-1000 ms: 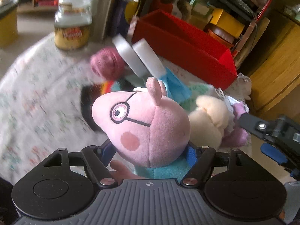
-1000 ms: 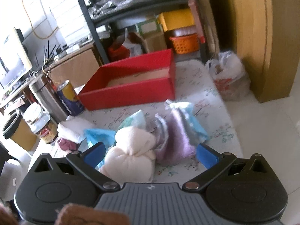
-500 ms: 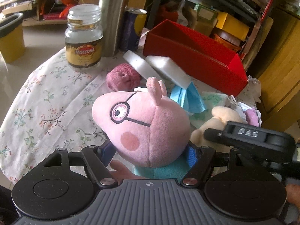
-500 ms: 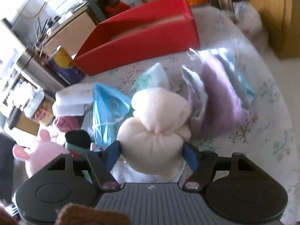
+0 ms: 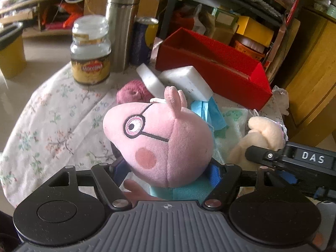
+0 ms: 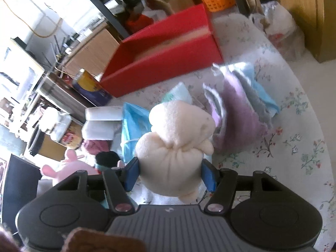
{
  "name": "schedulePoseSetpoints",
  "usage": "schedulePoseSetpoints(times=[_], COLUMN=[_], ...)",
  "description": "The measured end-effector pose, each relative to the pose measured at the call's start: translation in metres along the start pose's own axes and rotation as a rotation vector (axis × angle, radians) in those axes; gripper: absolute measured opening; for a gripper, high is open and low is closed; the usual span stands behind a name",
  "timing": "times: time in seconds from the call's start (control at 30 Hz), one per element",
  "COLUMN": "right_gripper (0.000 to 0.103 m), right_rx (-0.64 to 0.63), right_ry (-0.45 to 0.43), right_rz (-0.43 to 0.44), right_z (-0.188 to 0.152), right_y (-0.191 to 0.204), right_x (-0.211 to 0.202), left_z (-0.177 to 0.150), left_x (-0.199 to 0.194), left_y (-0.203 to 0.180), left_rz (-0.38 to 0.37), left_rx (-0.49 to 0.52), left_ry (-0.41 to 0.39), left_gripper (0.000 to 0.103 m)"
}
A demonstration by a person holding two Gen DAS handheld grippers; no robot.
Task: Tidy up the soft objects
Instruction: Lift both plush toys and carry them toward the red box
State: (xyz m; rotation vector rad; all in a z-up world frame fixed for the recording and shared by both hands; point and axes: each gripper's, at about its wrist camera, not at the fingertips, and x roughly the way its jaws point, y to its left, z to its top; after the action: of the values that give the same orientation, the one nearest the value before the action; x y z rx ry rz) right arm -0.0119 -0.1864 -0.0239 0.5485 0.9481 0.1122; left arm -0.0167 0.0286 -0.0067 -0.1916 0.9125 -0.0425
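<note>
A pink pig plush with glasses (image 5: 163, 142) fills the left wrist view, and my left gripper (image 5: 167, 171) is shut on its body just below the head. In the right wrist view a cream plush (image 6: 176, 153) sits between the blue pads of my right gripper (image 6: 170, 176). Those jaws are closing and the pads touch both its sides. One of the right gripper's fingers (image 5: 273, 156) crosses in front of the cream plush (image 5: 262, 134) in the left wrist view. The open red box (image 6: 168, 63) stands behind, on the floral tablecloth (image 6: 294, 147).
Purple and blue cloths (image 6: 237, 113), a light blue cloth (image 5: 208, 113), white foam blocks (image 5: 184, 82) and a maroon yarn ball (image 5: 130, 90) lie near the plushes. A coffee jar (image 5: 90, 58), steel flask (image 5: 121, 27) and can (image 5: 142, 40) stand at the table's far left. Shelves and a wooden cabinet are behind.
My right gripper came down over the cream plush and its jaws narrowed from wide open until the pads met the plush. The left gripper kept its hold on the pig.
</note>
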Motion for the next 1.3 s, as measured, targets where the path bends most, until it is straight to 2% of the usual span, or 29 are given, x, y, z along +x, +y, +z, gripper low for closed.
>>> schedulePoseSetpoints(times=[0.37, 0.5, 0.57, 0.63, 0.83, 0.93, 1.07, 1.13, 1.23, 1.3], right_gripper=[0.033, 0.033, 0.033, 0.033, 0.033, 0.033, 0.033, 0.033, 0.033, 0.033], right_rx=[-0.027, -0.013, -0.023, -0.057, -0.052, -0.031, 0.064, 0.076, 0.126, 0.132], right_ry=[-0.011, -0.012, -0.032, -0.074, -0.127, -0.181, -0.222, -0.259, -0.26, -0.273], right_rz=[0.016, 0.036, 0.047, 0.053, 0.087, 0.099, 0.173, 0.156, 0.228, 0.242], right_z=[-0.006, -0.011, -0.008, -0.004, 0.007, 0.014, 0.025, 0.029, 0.038, 0.042], right_y=[0.007, 0.008, 0.012, 0.02, 0.026, 0.027, 0.016, 0.012, 0.007, 0.008], right_x=[-0.024, -0.041, -0.051, -0.062, -0.081, -0.092, -0.105, -0.109, -0.112, -0.115], left_z=[-0.006, 0.002, 0.008, 0.011, 0.018, 0.022, 0.031, 0.036, 0.045, 0.049], left_x=[-0.033, -0.049, -0.059, -0.065, -0.071, -0.085, -0.097, -0.098, -0.094, -0.088], left_y=[0.008, 0.01, 0.01, 0.007, 0.0, -0.001, -0.008, -0.011, -0.012, -0.013], left_rz=[0.046, 0.008, -0.011, 0.005, 0.004, -0.043, -0.064, -0.08, -0.088, -0.091], left_rx=[0.005, -0.03, -0.041, -0.024, -0.003, 0.003, 0.048, 0.082, 0.092, 0.093], left_ry=[-0.045, -0.044, -0.081, -0.118, -0.123, -0.13, -0.188, -0.209, -0.235, -0.235], left_gripper=[0.072, 0.072, 0.072, 0.073, 0.072, 0.073, 0.073, 0.073, 0.073, 0.073])
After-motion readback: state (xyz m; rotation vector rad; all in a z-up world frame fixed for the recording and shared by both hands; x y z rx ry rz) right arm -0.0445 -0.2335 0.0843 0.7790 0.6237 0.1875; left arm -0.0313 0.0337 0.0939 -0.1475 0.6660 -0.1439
